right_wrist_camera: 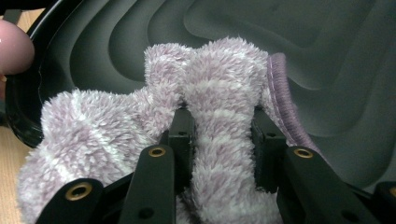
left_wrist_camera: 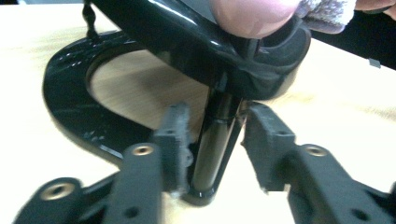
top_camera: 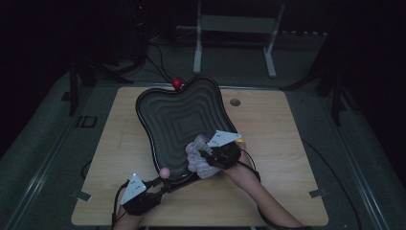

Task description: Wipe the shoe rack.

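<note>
- Left tongs [top_camera: 160,184] [left_wrist_camera: 212,140] at the near edge of the wooden table [top_camera: 276,158], pointing at the foot of the black tray [top_camera: 174,112].
- Let go: jaws a little apart, not squeezing.
- Between those jaws, a shiny black post [left_wrist_camera: 212,154], standing up.
- One pad right beside the post, the other pad a small way off it.
- Just past the left tongs, a black ring base [left_wrist_camera: 70,107] lying flat on the table, with bare wood inside the ring.
- Right above the left tongs, the tray's dark rim and a pink ball [top_camera: 164,172] [left_wrist_camera: 252,16] stuck on it.
- Right tongs [top_camera: 207,158] [right_wrist_camera: 219,135] at the near side of the tray, reaching over its rim.
- Clamped tight on a fluffy purple-and-white cloth [top_camera: 196,158] [right_wrist_camera: 93,121].
- A thick fold of the cloth squeezed between the two black jaws and sticking up past the tips.
- More of the cloth bunched up beside the right tongs, toward the pink ball [right_wrist_camera: 14,46].
- A purple hem on the other side of the jaws.
- Under and past the right tongs, the wavy, stepped inside of the tray [right_wrist_camera: 303,56], with the cloth lying on it.
- Far from both tongs, a small red ball [top_camera: 177,84] at the tray's far edge.
</note>
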Demonstrator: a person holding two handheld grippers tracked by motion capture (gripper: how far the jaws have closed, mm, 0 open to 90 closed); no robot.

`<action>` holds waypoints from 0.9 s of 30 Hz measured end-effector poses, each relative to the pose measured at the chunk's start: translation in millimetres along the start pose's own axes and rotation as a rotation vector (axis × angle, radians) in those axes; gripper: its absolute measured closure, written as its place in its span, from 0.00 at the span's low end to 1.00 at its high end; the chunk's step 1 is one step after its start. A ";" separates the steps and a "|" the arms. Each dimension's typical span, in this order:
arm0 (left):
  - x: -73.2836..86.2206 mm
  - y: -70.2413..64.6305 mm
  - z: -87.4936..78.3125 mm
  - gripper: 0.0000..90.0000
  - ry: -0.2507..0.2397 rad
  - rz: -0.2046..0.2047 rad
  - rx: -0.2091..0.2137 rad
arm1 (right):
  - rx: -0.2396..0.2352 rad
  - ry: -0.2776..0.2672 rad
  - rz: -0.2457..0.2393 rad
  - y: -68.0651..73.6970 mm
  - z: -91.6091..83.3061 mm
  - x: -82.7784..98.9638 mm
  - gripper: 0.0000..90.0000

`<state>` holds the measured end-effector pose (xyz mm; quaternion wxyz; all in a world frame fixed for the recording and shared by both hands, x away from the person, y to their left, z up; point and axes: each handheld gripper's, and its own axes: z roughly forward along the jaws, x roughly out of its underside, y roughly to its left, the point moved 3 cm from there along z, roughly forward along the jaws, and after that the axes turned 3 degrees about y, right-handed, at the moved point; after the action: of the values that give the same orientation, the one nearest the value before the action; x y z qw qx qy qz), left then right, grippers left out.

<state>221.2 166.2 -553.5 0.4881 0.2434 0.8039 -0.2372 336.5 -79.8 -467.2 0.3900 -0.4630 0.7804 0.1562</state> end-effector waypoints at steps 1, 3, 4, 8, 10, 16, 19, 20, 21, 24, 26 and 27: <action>-0.8 0.6 -5.9 0.62 -0.009 -0.016 -0.018 | -0.002 -0.003 0.002 -0.2 0.1 0.2 0.75; -1.9 0.9 -12.3 0.62 -0.008 -0.022 -0.008 | -0.002 -0.004 0.004 -0.2 0.1 0.4 0.75; -3.1 0.8 -17.8 0.62 -0.024 -0.021 0.011 | 0.001 -0.003 0.003 0.0 0.1 0.3 0.75; -13.6 -0.1 -37.2 0.61 -0.089 -0.013 0.003 | 0.000 -0.005 0.007 0.1 0.2 0.6 0.75; -23.4 -2.6 -42.8 0.60 -0.118 0.003 -0.005 | 0.004 -0.005 0.006 0.4 0.2 0.4 0.75; -46.0 -9.2 -39.1 0.56 -0.146 0.093 -0.019 | 0.002 0.001 0.012 0.4 0.1 0.1 0.75; -49.3 -9.6 -29.3 0.56 -0.118 0.109 -0.010 | 0.000 0.001 0.014 0.1 0.2 0.0 0.75; -49.3 -9.6 -29.3 0.56 -0.118 0.109 -0.010 | 0.000 0.001 0.014 0.1 0.2 0.0 0.75; -48.6 -9.2 -22.5 0.56 -0.093 0.112 -0.009 | 0.000 0.001 0.015 0.1 0.1 0.1 0.75; -48.3 -7.9 -17.0 0.58 -0.102 0.109 -0.001 | 0.000 -0.004 0.018 0.0 0.1 0.4 0.75; -49.4 -7.5 -14.6 0.60 -0.106 0.130 -0.013 | 0.001 -0.005 0.017 0.1 0.2 0.5 0.75; -49.6 -7.1 -13.4 0.61 -0.105 0.131 -0.005 | 0.002 -0.007 0.018 0.1 0.2 0.6 0.75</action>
<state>228.0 161.1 -502.3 0.5448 0.2815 0.7601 -0.2150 336.3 -80.1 -467.8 0.3916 -0.4553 0.7833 0.1605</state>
